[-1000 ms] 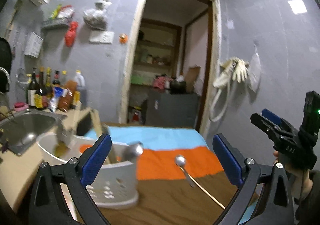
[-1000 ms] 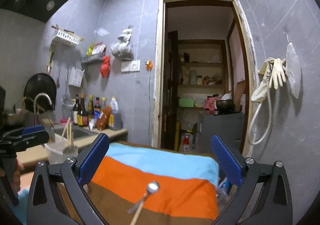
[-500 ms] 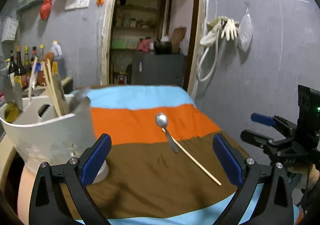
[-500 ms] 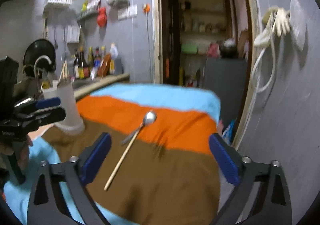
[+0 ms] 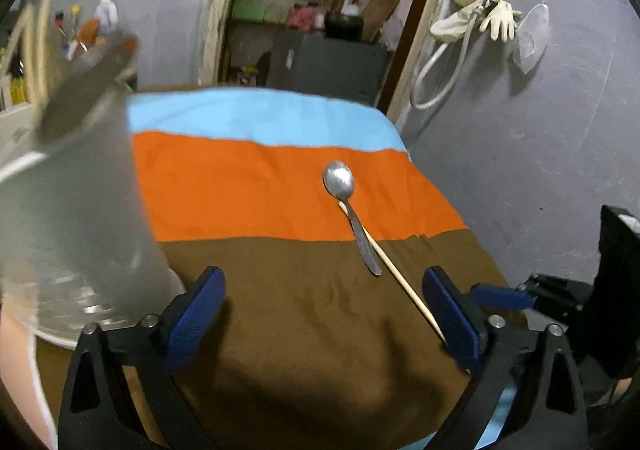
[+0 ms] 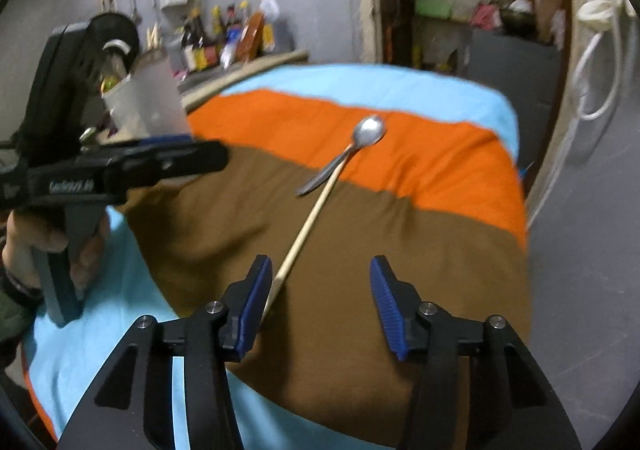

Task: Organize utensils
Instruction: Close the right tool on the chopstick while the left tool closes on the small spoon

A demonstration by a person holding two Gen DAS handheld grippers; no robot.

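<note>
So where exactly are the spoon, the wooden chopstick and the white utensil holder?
spoon [image 5: 338, 178], left wrist view, on its bowl.
wooden chopstick [image 6: 308, 226], right wrist view, mid-shaft.
white utensil holder [image 6: 154, 98], right wrist view, on its side wall.

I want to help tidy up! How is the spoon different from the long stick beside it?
The spoon is shiny grey metal; the stick, a single chopstick, is pale wood. The spoon has a round bowl and curved handle; the chopstick is thin and straight. The chopstick is longer. Both lie loose on the striped cloth, crossing each other.

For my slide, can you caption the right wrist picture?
Right gripper, jaws closing on nothing, nears a chopstick crossing a spoon on striped cloth.
</note>
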